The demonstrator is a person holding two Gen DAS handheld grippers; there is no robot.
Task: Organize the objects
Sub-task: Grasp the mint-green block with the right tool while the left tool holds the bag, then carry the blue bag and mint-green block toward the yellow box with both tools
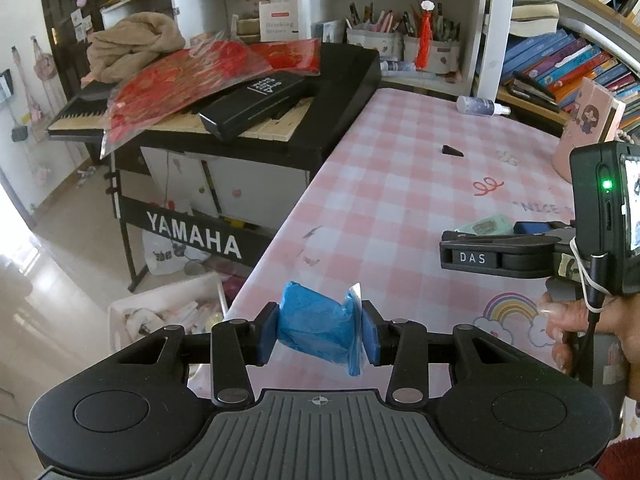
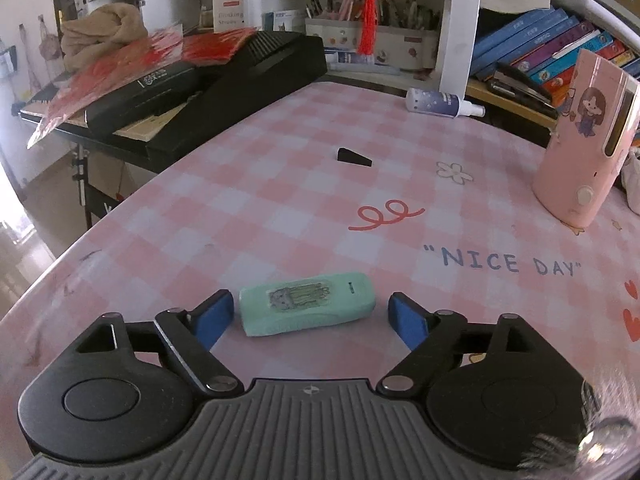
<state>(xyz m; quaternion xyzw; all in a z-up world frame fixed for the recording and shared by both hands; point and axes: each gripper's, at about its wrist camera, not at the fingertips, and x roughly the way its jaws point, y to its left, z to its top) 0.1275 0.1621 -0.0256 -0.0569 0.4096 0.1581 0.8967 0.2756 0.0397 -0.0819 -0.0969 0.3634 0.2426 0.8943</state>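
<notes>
"YAMAHA" keyboard stand — "NICE DAY" tablecloth

Black left gripper, blue pads, silver screws, ribbed grey base (right gripper alike)

Daylight floods in from the left, bleaching the floor into a white glare in both views. The pink checked table is evenly and softly lit, with only faint shadows under the things on it. Fisheye distortion bends the bookshelves at the right edge, the corners darken, and the right wrist view blurs at its lower right corner.
</notes>
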